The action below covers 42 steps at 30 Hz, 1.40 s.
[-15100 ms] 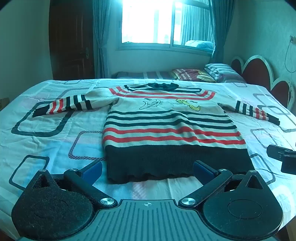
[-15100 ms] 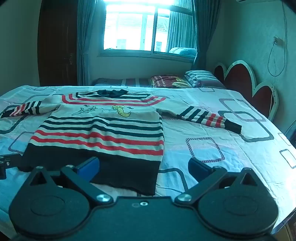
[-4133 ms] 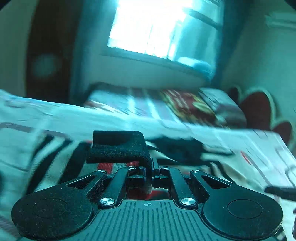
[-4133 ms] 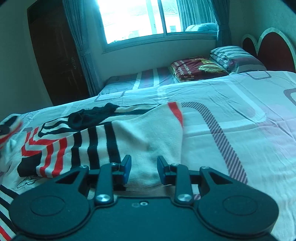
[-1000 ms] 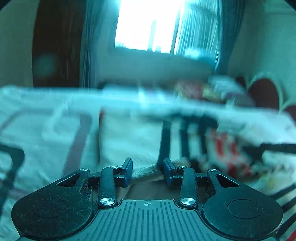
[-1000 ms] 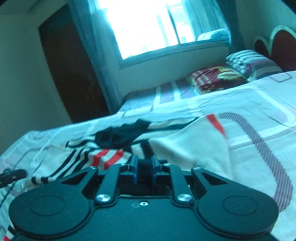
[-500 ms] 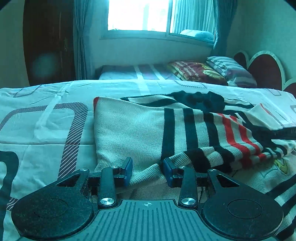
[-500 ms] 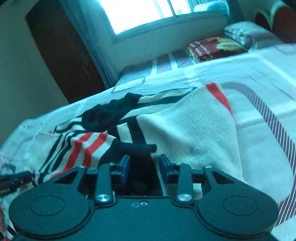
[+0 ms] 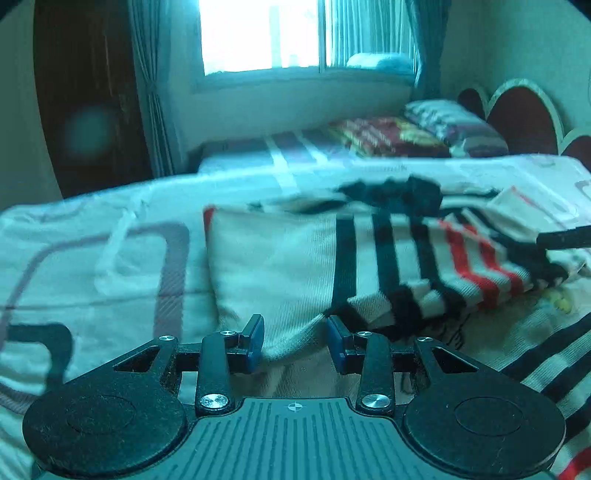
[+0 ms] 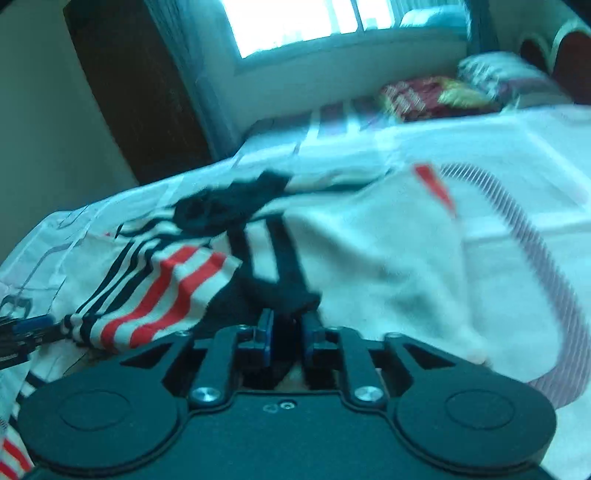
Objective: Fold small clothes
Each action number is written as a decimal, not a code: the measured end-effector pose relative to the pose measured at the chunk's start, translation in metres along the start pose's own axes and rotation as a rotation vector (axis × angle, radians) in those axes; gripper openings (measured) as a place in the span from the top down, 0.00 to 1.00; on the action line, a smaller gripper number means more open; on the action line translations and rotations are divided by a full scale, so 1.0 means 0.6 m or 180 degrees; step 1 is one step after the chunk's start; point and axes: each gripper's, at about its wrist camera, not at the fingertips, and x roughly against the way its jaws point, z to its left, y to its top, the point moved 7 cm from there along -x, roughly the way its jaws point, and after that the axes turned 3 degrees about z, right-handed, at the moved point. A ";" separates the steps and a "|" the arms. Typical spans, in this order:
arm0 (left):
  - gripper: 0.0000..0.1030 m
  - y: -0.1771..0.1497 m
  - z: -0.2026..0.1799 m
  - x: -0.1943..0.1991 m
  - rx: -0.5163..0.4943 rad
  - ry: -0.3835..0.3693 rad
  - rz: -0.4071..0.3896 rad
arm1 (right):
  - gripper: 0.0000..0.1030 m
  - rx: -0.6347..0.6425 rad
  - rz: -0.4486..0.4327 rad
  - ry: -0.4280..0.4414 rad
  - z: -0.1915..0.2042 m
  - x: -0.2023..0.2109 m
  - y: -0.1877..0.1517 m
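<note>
While spread, sweater [image 9: 280, 266] between left tongs [image 9: 295, 341].

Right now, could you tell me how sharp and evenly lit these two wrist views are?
Left wrist view: the window is blown out to white, the striped sweater is smeared by motion blur, and the left tongs stay sharp. Right wrist view: tilted, more blurred across the sweater and pillows, the right tongs crisp; both have a teal cast and fisheye bending.

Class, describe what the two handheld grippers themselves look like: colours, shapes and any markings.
The left gripper and the right gripper are alike: black linkage arms, silver screws, two round black discs, blue finger pads. The left's grey ribbed plate carries a small crosshair mark.
</note>
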 end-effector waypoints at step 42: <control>0.36 0.114 0.039 -0.159 0.0157 0.0038 -0.0086 | 0.79 0.0378 0.0016 0.0395 0.145 -0.117 0.047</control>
